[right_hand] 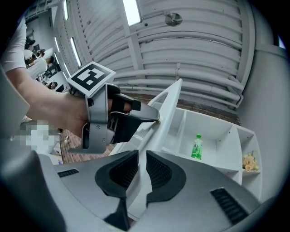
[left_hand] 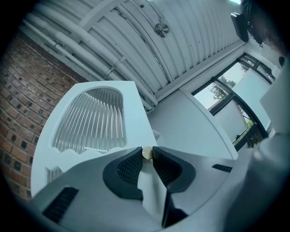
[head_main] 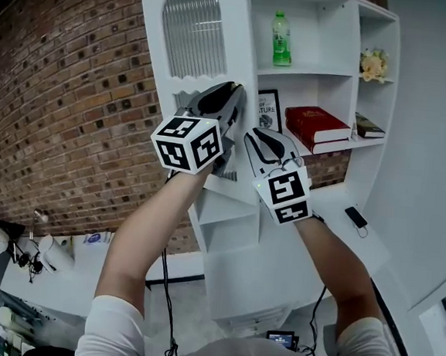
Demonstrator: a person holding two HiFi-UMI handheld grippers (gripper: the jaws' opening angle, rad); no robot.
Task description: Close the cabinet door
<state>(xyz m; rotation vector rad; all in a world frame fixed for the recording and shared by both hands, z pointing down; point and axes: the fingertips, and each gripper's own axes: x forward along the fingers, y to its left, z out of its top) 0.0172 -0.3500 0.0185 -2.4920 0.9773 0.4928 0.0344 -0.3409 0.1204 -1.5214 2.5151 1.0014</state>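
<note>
The white cabinet door, with an arched ribbed-glass pane, stands swung out from the shelf unit. My left gripper is at the door's free edge. Its tips are shut on a small round brass knob. My right gripper is just below it on the same edge. In the right gripper view the door's white edge runs down between the right jaws, whose pads close on it. That view also shows the left gripper on the knob.
The open shelves hold a green bottle, a framed print, red books and flowers. A phone lies on the white counter. A brick wall is on the left, with lamps low down.
</note>
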